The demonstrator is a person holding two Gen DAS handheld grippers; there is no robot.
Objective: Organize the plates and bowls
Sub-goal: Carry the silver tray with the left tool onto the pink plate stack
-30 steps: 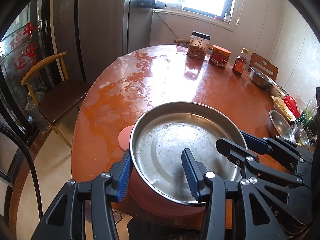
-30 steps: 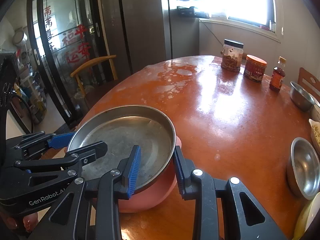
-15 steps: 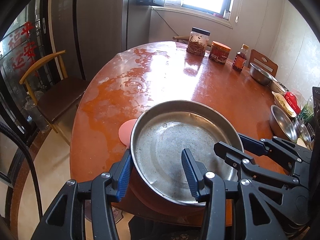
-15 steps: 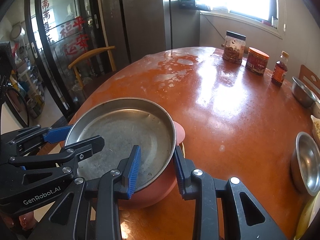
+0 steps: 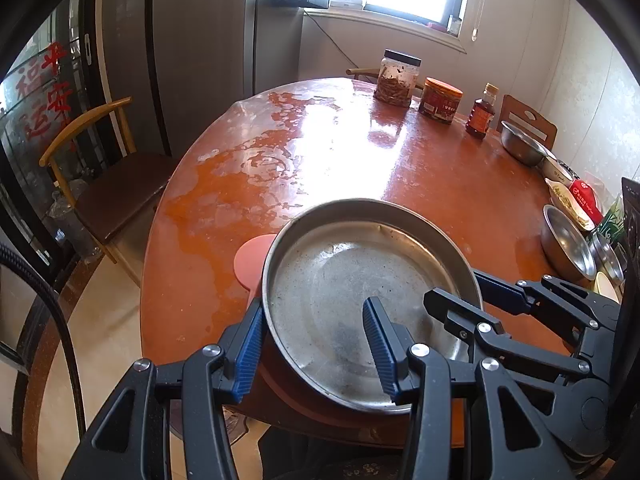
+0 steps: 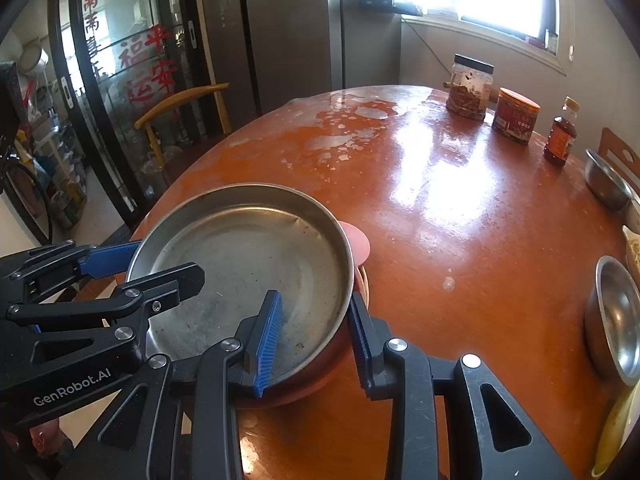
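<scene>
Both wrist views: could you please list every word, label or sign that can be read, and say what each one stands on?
"GenRobot.AI": white print on the body of the left gripper.
"福", "平", "运", "安": red characters on the glass door.
Red-lidded tub, small brown bottle, red packet: labels too small to read.
Black-lidded jar: no readable label.

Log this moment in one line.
left gripper: shut on pan rim | right gripper: shut on rim | pan: on pink bowl | table
</scene>
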